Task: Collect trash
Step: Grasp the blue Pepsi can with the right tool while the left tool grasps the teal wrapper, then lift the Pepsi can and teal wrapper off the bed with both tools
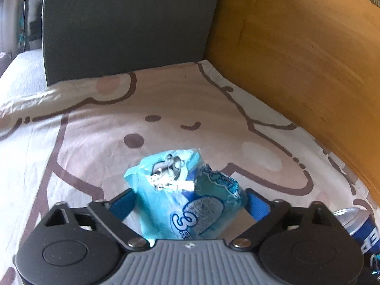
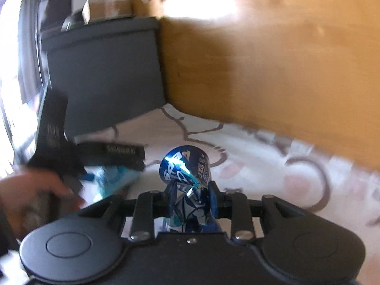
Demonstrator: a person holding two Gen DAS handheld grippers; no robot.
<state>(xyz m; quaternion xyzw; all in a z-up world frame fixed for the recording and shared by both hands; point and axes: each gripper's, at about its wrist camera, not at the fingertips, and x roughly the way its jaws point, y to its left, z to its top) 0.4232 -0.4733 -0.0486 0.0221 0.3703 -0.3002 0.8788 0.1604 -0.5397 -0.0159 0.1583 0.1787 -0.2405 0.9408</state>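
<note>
A crumpled light-blue snack wrapper [image 1: 187, 197] lies on the cartoon-print sheet [image 1: 95, 123]. My left gripper [image 1: 190, 198] stands open around it, with a blue finger [image 1: 123, 204] close on each side and no clear squeeze. The right gripper [image 2: 191, 194] is shut on a crushed blue drink can [image 2: 187, 168], pinched at its waist and lifted off the sheet. That can [image 1: 358, 223] also shows at the lower right edge of the left wrist view. In the right wrist view the wrapper [image 2: 114, 178] sits at the left, beside a person's hand [image 2: 30, 190].
A wooden panel [image 1: 296, 47] runs along the right side of the bed. A dark grey upright block [image 1: 128, 23] stands at the far end, with a cardboard box [image 2: 104, 9] on top. The sheet [image 2: 261, 166] stretches out to the right.
</note>
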